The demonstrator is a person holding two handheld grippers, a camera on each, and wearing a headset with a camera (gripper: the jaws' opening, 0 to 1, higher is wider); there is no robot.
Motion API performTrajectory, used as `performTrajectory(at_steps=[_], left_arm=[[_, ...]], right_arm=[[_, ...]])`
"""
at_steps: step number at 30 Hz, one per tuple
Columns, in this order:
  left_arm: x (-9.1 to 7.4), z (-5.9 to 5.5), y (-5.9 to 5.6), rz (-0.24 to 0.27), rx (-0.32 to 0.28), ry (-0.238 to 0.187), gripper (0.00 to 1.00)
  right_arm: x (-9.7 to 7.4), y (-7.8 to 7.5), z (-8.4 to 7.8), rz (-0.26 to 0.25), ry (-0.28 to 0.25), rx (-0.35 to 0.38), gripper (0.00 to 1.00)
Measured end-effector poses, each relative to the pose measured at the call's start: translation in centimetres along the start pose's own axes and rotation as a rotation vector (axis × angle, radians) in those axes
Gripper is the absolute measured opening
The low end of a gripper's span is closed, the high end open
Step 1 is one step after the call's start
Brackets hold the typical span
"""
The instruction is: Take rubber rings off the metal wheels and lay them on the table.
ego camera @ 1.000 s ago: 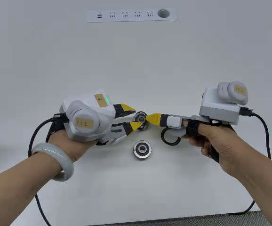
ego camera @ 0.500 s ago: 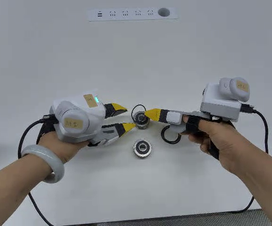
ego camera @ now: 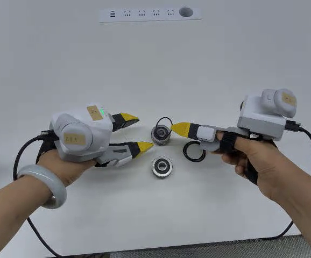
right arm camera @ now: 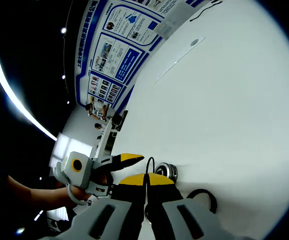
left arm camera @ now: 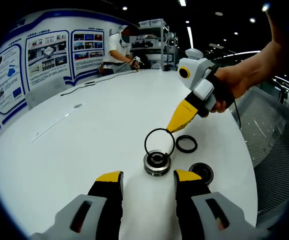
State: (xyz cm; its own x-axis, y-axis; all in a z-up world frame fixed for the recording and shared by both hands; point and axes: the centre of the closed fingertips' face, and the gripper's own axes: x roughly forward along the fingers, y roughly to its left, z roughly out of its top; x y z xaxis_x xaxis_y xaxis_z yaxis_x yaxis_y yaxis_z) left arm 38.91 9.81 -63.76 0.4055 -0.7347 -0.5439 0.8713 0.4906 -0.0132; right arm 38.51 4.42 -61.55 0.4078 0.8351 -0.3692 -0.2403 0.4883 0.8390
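My right gripper (ego camera: 178, 129) is shut on a thin black rubber ring (ego camera: 164, 121), which stands up as a loop with its lower edge at the top of a metal wheel (ego camera: 161, 134) on the white table. The left gripper view shows the same ring (left arm camera: 159, 142) pinched by the right gripper's yellow tip (left arm camera: 180, 118) above the wheel (left arm camera: 157, 163). My left gripper (ego camera: 136, 131) is open, a little to the left of that wheel and holding nothing. A second wheel (ego camera: 162, 167) lies nearer to me. A thicker black ring (ego camera: 194, 151) lies flat on the table.
The white table (ego camera: 155, 70) stretches far back, with a socket strip (ego camera: 150, 14) set into it. Black cables (ego camera: 306, 150) trail from both grippers toward the near edge. In the left gripper view a person (left arm camera: 118, 47) stands at the table's far end.
My left gripper has drawn back to the left, away from the wheel, with its jaws apart. My right gripper has pulled slightly right with the thin ring raised off the wheel.
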Motion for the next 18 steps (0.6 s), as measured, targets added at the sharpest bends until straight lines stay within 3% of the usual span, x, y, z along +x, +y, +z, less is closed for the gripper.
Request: performTrajectory(at_steps=[9, 18], left_arm=[[-0.6, 0.0, 0.0, -0.004, -0.022, -0.029, 0.49], [-0.9, -0.4, 0.0, 0.002, -0.038, -0.026, 0.52]], right_arm=[[-2.7, -1.4, -0.8, -0.036, -0.036, 0.051, 0.02], [-4.3, -2.9, -2.1, -0.077, -0.04, 0.094, 0.02]])
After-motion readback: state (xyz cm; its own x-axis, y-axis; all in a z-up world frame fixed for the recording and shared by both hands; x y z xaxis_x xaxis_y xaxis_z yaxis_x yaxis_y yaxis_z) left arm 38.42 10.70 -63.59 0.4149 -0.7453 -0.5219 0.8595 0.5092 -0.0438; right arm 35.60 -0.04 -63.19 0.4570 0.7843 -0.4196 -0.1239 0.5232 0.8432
